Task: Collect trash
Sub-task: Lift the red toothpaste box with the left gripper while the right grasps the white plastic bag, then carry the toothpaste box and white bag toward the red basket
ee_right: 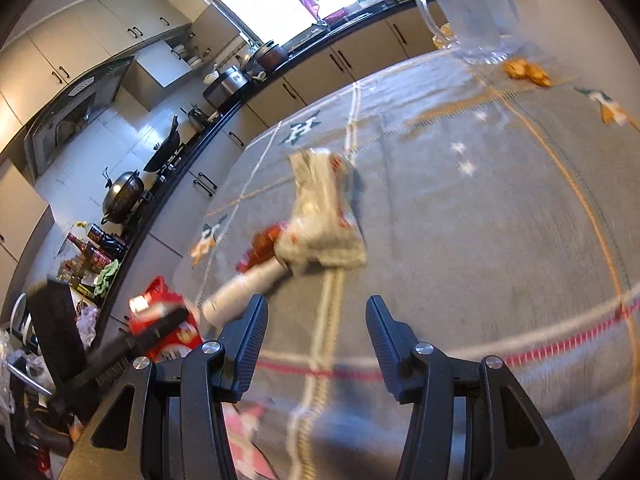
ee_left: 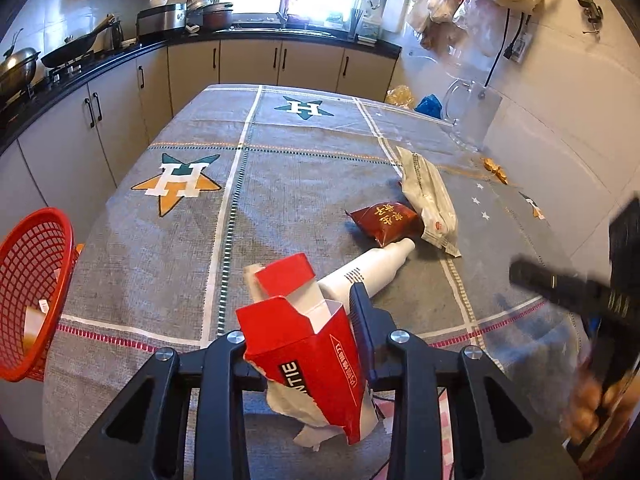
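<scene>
The kitchen, with cabinets lining its walls, is surrounding a cloth-covered surface (ee_left: 192, 264). A red basket (ee_left: 36, 292) is sitting at its left edge. The left hand-held gripper (ee_left: 320, 344) is clamping a torn red carton (ee_left: 304, 344), likely bound for the basket. The right hand-held gripper (ee_right: 316, 328), gaping empty, is approaching a white bottle (ee_right: 240, 292) and wrappers.

A red carton (ee_left: 304, 360) with white lettering is showing against a grey tablecloth (ee_left: 160, 280) patterned with green-and-orange stars. A red mesh basket (ee_left: 28, 292) is sitting alongside.
</scene>
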The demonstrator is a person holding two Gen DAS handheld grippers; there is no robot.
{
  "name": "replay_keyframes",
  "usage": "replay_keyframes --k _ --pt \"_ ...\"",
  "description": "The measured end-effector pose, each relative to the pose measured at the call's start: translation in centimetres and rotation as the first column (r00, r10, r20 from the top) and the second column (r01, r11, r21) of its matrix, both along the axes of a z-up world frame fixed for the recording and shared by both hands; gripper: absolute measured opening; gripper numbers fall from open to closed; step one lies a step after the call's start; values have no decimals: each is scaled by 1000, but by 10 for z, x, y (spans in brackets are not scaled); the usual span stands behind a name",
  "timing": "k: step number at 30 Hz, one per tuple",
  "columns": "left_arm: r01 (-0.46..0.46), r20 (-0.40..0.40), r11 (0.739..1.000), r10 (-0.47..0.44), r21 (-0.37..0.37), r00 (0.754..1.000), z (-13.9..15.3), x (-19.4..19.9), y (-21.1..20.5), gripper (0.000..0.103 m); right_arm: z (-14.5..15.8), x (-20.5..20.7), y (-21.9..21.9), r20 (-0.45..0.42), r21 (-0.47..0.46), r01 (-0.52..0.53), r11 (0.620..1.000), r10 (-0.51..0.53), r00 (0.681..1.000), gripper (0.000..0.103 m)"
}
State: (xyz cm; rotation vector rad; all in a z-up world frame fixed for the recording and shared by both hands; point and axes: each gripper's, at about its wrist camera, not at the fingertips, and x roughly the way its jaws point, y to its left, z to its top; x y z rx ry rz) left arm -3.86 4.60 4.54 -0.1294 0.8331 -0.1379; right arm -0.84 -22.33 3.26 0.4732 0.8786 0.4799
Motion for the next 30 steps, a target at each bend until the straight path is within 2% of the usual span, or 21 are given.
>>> replay_keyframes --k 4,8,12,17,18,19,22,24,30 --pt "9 2 1000 -9 -4 1000 -2 -2 -1 31 10 40 16 -27 -33 4 999 -5 1000 57" --pt "15 5 1000 -15 3 1000 -2 -5 -2 31 3 81 28 -55 -64 32 997 -36 998 57" --pt "19 8 1000 -19 7 1000 -1 -6 -3 31 -3 104 39 -63 -79 28 996 -33 997 57" --pt "15 10 1000 -15 13 1000 -1 -6 -5 30 -15 111 51 -65 -124 -4 992 -4 998 48" --pt "14 11 1000 -14 15 1000 -2 -6 -6 30 -16 110 54 -61 -125 -6 992 -2 998 44" --pt "14 11 1000 -14 17 1000 -2 -6 -7 30 -17 109 54 -54 -129 -10 992 3 999 31" --pt "13 19 1000 -13 28 1000 -2 -6 -10 30 -19 108 50 -37 -112 -31 993 27 999 21" --pt "9 23 1000 -9 27 1000 -1 -6 -12 29 -17 105 48 -16 -109 -37 993 35 999 18" --pt "1 37 1000 -2 27 999 3 -5 -14 29 8 90 36 101 -91 7 996 2 995 17"
